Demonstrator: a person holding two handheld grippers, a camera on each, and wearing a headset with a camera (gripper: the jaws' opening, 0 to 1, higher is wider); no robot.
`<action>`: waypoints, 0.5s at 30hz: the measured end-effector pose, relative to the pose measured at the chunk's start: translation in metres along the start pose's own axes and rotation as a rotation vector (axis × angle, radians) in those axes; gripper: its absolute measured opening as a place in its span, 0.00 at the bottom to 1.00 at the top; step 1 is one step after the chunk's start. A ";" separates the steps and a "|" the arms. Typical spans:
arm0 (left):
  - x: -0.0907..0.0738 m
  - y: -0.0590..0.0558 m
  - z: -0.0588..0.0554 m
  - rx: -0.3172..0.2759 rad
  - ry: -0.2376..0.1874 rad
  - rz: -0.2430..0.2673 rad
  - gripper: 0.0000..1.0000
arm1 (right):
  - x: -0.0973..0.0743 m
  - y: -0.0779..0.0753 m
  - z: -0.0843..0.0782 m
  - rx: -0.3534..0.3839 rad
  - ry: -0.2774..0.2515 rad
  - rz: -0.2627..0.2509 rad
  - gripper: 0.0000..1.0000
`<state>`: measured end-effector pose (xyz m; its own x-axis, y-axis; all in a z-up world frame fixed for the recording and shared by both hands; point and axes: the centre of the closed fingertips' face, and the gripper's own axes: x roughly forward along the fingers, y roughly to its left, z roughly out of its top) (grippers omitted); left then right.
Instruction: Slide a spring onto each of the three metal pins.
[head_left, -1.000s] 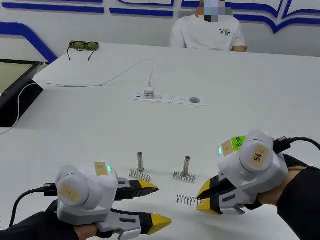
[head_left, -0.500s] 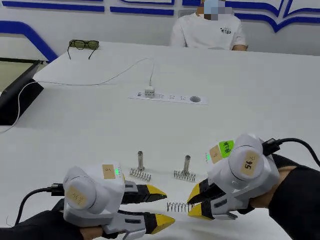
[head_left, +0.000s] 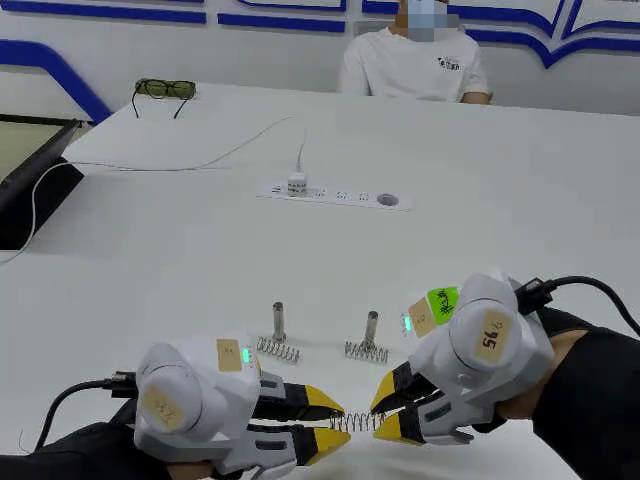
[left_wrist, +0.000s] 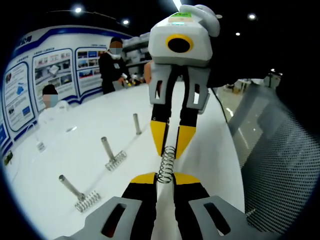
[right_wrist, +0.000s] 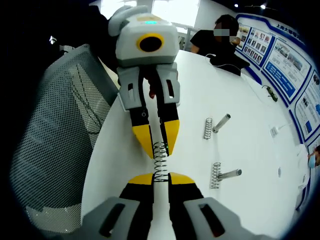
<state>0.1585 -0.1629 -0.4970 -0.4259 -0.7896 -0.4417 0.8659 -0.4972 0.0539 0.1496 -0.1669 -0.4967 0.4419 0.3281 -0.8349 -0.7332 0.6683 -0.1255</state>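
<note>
Your left tool (head_left: 335, 422) and right tool (head_left: 381, 414) face tip to tip near the surface's (head_left: 180, 240) edge, each pinched narrow on one end of the spring (head_left: 357, 421). Just beyond stand two pins (head_left: 278, 321), loose springs (head_left: 279, 350) at their bases.

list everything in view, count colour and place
table: 1, white
pins: 3, metal, upright on it
springs: 3, metal, two lying at pin bases, held spring at near edge
socket strip: 1, white, mid-table, with plug
sunglasses: 1, dark, far left corner
mesh chair: 1, grey, beside table
seated person: 1, white shirt, far side
left tongs: 1, yellow-tipped, at one spring end
right tongs: 1, yellow-tipped, gripping other end
</note>
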 end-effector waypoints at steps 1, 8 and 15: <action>0.000 0.000 0.000 0.000 0.001 0.001 0.12 | -0.001 0.000 0.001 -0.001 -0.001 -0.001 0.12; -0.001 0.002 -0.002 0.008 0.013 0.002 0.12 | -0.014 -0.002 0.021 -0.010 -0.054 -0.008 0.11; 0.000 -0.001 0.000 0.014 0.013 -0.002 0.11 | -0.020 0.000 0.048 -0.021 -0.130 -0.007 0.11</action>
<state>0.1575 -0.1627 -0.4969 -0.4243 -0.7840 -0.4531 0.8612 -0.5041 0.0658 0.1656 -0.1417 -0.4546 0.5093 0.4078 -0.7578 -0.7397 0.6574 -0.1434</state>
